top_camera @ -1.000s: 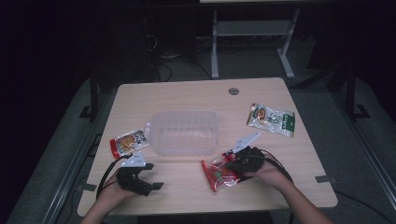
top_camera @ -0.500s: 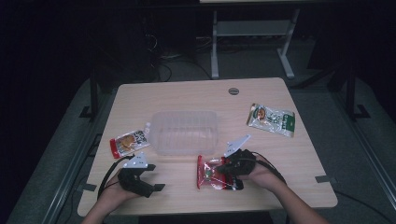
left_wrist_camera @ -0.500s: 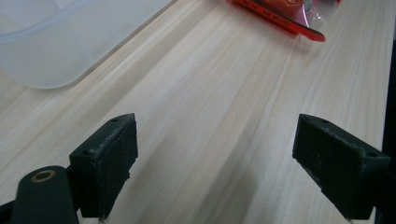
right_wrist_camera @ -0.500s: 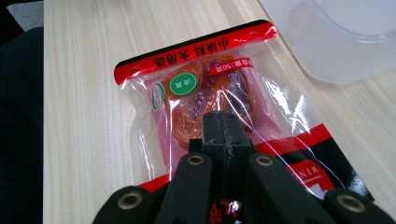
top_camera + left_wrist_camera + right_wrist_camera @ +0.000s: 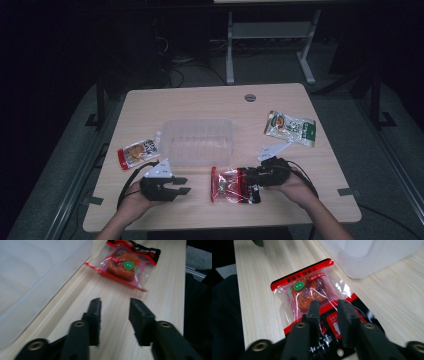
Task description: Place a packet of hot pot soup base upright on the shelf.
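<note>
The red pack [image 5: 234, 185] lies flat on the desk [image 5: 210, 102], just in front of the clear box [image 5: 197, 141].

The right claw [image 5: 249, 177] is over the black end of the pack. Its jaws have just been opening. In the right gripper view, the right claw [image 5: 328, 307] has a small gap, and the pack [image 5: 312, 292] lies under the jaws, not pinched.

The left claw [image 5: 181, 186] is near the left side of the pack, not touching it. Its jaws have just been closing, with nothing between them. The left gripper view shows bare desk [image 5: 117, 322] in that gap, with the pack [image 5: 125, 263] farther ahead.

The high view also shows two more packs: an orange pack [image 5: 137, 152] left of the box and a green pack [image 5: 291, 129] at the right.
</note>
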A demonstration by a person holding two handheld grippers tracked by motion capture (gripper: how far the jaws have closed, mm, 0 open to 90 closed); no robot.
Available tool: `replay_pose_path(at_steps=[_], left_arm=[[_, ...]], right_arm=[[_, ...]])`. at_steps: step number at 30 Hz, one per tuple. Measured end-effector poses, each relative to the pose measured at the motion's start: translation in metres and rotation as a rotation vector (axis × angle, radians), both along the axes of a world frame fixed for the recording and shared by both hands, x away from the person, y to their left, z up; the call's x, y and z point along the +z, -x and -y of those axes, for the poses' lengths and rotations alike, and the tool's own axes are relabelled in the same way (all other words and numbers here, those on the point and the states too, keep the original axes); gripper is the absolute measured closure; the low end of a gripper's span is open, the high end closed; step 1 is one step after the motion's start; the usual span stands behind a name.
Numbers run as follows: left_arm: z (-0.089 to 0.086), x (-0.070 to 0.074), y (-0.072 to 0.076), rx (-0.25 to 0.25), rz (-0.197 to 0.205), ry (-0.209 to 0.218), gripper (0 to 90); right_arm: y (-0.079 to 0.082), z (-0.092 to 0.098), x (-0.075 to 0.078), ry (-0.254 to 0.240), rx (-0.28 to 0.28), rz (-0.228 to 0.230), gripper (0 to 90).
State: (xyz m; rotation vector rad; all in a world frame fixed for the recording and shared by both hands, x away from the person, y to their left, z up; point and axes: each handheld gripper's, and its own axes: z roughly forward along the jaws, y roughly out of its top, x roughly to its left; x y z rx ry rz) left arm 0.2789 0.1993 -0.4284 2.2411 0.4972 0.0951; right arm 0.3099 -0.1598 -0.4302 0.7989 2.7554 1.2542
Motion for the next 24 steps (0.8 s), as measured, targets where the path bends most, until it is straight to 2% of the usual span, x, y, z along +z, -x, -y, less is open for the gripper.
replay_pose_path(at_steps=[2, 7, 13, 17, 24], left_arm=[[0.009, 0.001, -0.002, -0.011, -0.004, -0.01, 76.6], [0.027, 0.004, -0.01, -0.034, -0.009, -0.003, 88.7], [0.042, 0.004, -0.016, -0.05, 0.003, -0.018, 89.7], [0.053, 0.001, -0.021, -0.05, 0.006, -0.021, 89.7], [0.069, -0.006, -0.031, -0.059, 0.011, -0.03, 89.7]], right_arm=[[0.005, 0.007, 0.002, -0.006, -0.029, 0.006, 59.1], [0.016, 0.022, 0.001, 0.013, -0.077, 0.017, 48.0], [0.026, 0.038, -0.004, 0.019, -0.12, 0.01, 39.4], [0.032, 0.046, -0.007, 0.026, -0.126, 0.012, 38.3], [0.025, 0.047, -0.01, 0.026, -0.142, -0.008, 37.1]])
